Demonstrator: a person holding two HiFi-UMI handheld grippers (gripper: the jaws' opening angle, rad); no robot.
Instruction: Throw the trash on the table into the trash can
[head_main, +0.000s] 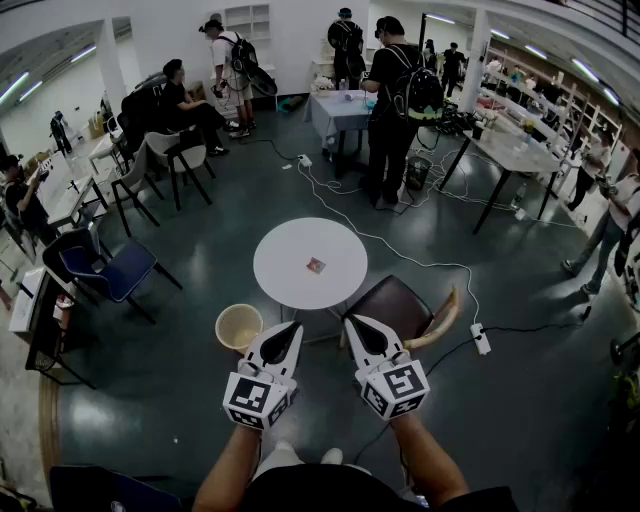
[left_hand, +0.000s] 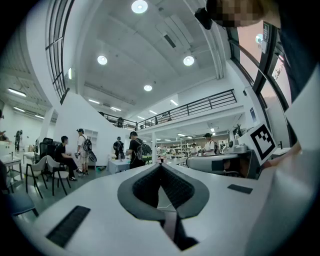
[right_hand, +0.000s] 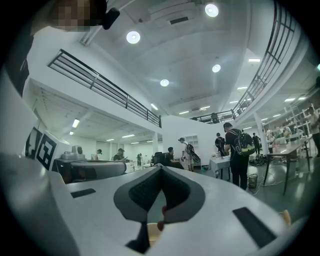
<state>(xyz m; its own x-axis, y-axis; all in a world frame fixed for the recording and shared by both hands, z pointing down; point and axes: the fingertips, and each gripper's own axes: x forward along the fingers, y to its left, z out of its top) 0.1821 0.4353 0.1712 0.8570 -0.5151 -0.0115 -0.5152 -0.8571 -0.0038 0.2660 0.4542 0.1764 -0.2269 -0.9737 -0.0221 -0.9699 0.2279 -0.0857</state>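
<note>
A small reddish scrap of trash (head_main: 316, 266) lies near the middle of the round white table (head_main: 290, 250). A beige trash can (head_main: 239, 326) stands on the floor at the table's near left. Both grippers hover side by side over the floor, short of the table. The left gripper (head_main: 290, 330) is just right of the can, and its jaws meet at the tips with nothing between them (left_hand: 161, 165). My right gripper (head_main: 356, 326) is over the edge of a brown chair, also shut and empty (right_hand: 160, 167). Both gripper views look level across the room, over the table.
A brown chair (head_main: 400, 305) sits at the table's near right, and a blue chair (head_main: 105, 268) stands to the left. White cables (head_main: 400, 250) and a power strip (head_main: 481, 339) lie on the floor. Several people and desks fill the far side of the room.
</note>
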